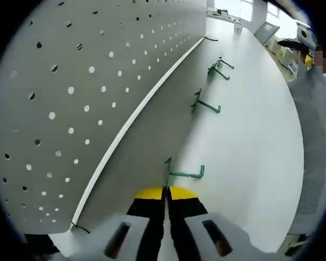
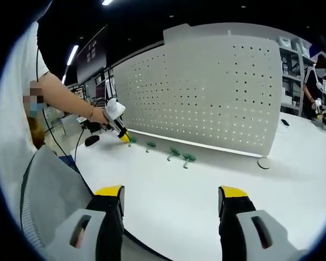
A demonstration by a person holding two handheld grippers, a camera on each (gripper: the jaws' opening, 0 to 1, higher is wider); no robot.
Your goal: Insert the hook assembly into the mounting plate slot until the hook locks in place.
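Observation:
My left gripper rests low on the white table, beside the foot of the grey pegboard mounting plate. Its yellow-tipped jaws are shut on the stem of a green hook, whose arm sticks out to the right over the table. In the right gripper view, the left gripper is held by a person's hand, with the green hook at its tip by the pegboard. My right gripper hovers open over the table, well back from the board, with nothing between its jaws.
Further green hooks lie along the board's base, and a black hook lies further on. In the right gripper view, three green hooks lie in a row, with a white disc beyond. Another person stands far right.

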